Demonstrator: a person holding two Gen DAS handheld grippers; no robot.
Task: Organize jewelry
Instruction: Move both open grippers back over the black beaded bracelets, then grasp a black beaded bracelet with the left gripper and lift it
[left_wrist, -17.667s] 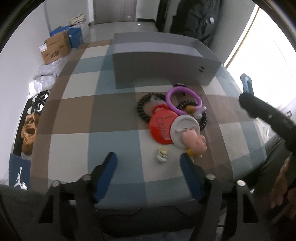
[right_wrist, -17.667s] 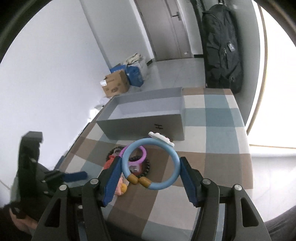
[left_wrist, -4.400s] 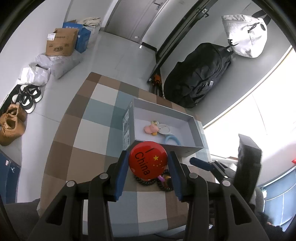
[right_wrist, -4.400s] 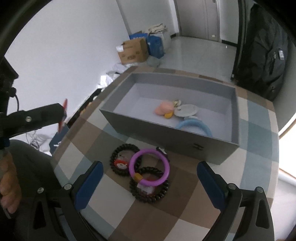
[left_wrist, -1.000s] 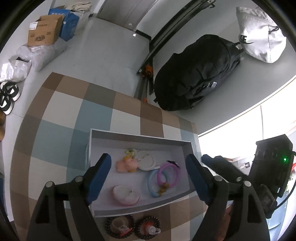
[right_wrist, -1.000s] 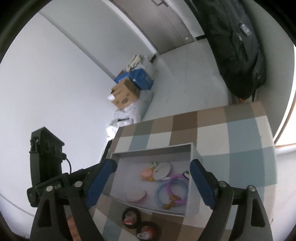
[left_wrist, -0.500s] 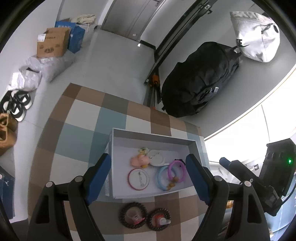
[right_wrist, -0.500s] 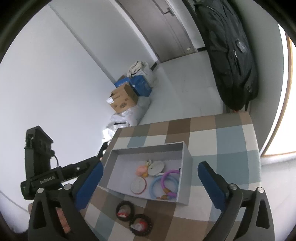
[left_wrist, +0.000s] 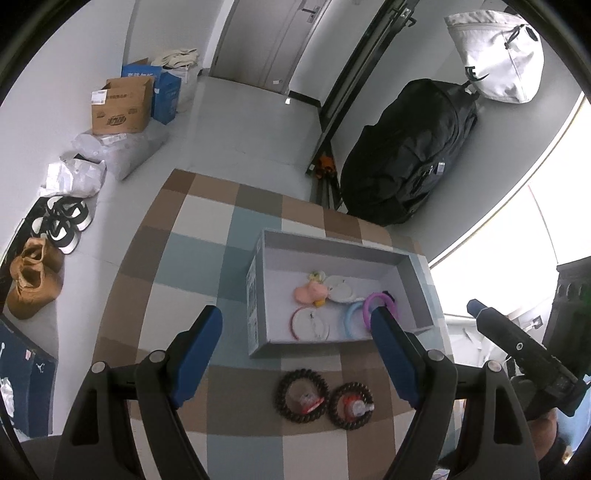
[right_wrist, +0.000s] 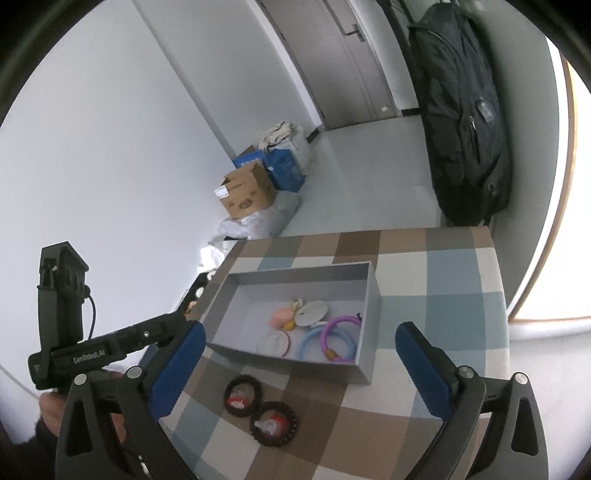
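Observation:
A grey box (left_wrist: 258, 295) (right_wrist: 364, 291) stands on the checkered table. In it lie a purple ring (left_wrist: 380, 301) (right_wrist: 338, 338), a light-blue ring (left_wrist: 351, 321) (right_wrist: 308, 341), a red-rimmed disc (left_wrist: 310, 323) (right_wrist: 274, 343), a white disc (left_wrist: 341, 290) and a pink toy (left_wrist: 310, 293) (right_wrist: 282, 315). Two dark bead bracelets (left_wrist: 303, 400) (right_wrist: 273, 424) lie on the table in front of the box. My left gripper (left_wrist: 297, 358) is open and empty, high above the table. My right gripper (right_wrist: 299, 363) is open and empty, also high.
A black backpack (left_wrist: 406, 158) leans on the wall behind the table. Cardboard boxes (left_wrist: 122, 107), bags and shoes (left_wrist: 33, 277) lie on the floor to the left. The table's checkered cloth (left_wrist: 207, 258) ends close beyond the box.
Both grippers stay open and empty and have shifted a little above the table. The box and the bracelets lie as before.

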